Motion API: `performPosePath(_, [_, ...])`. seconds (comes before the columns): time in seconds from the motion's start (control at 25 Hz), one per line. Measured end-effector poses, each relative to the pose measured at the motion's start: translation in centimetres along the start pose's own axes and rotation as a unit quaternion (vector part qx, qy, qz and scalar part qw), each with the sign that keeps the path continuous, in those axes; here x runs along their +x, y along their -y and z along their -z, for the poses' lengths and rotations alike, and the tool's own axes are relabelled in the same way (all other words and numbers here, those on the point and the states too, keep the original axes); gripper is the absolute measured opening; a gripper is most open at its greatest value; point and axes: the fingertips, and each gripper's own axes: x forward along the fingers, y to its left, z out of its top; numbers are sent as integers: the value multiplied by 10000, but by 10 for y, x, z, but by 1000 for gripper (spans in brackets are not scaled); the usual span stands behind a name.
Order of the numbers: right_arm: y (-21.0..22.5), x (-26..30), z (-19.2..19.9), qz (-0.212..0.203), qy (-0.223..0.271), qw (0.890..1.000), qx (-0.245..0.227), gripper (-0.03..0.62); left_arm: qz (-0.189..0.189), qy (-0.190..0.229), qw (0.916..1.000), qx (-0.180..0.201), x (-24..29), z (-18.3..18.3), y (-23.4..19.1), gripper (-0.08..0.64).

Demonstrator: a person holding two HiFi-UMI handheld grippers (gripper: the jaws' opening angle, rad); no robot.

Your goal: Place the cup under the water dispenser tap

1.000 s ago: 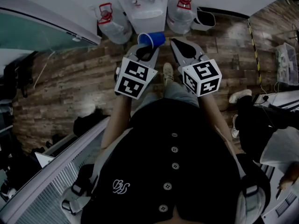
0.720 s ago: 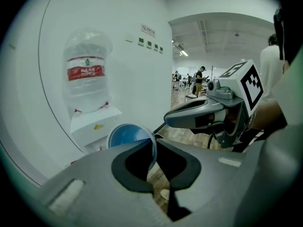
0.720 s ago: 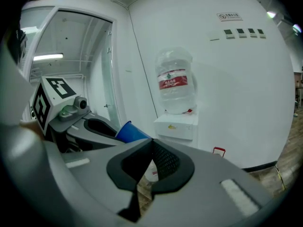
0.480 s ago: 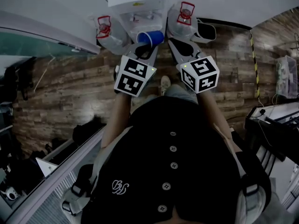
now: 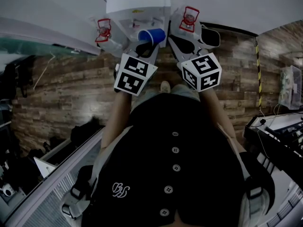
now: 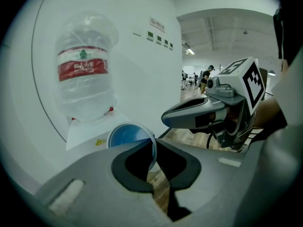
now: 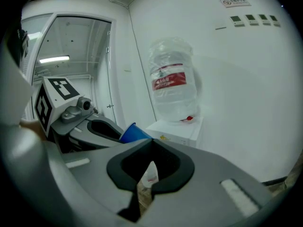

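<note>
Head view: my left gripper (image 5: 144, 45) holds the blue cup (image 5: 152, 35), tilted, just before the water dispenser (image 5: 137, 6). Left gripper view: jaws clamp its rim. Right gripper view: right gripper (image 7: 151, 144) closed, empty. Transport step; next, I level the cup and advance it into the dispenser.

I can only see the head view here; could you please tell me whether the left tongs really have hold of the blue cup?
Observer: Yes. The left gripper view shows the left tongs shut on the rim of the cup.
Operator: Thanks. Is the right one carrying anything?
Observer: No. Its own view shows the right tongs shut and empty.
Operator: Is the dispenser loaded?
Observer: Yes, a clear bottle with a red label stands upside down on the white dispenser.
</note>
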Motion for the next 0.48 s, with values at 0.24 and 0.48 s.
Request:
performPosePath(0.24, [8,1,-1,-41,23,10000,-8,-5,54,-55,10000,-60,15,0,-1,15])
performPosePath(0.48, [8,0,10,-48,-108,9999,100,-4,192,-147,9996,-140,19,6,5,15])
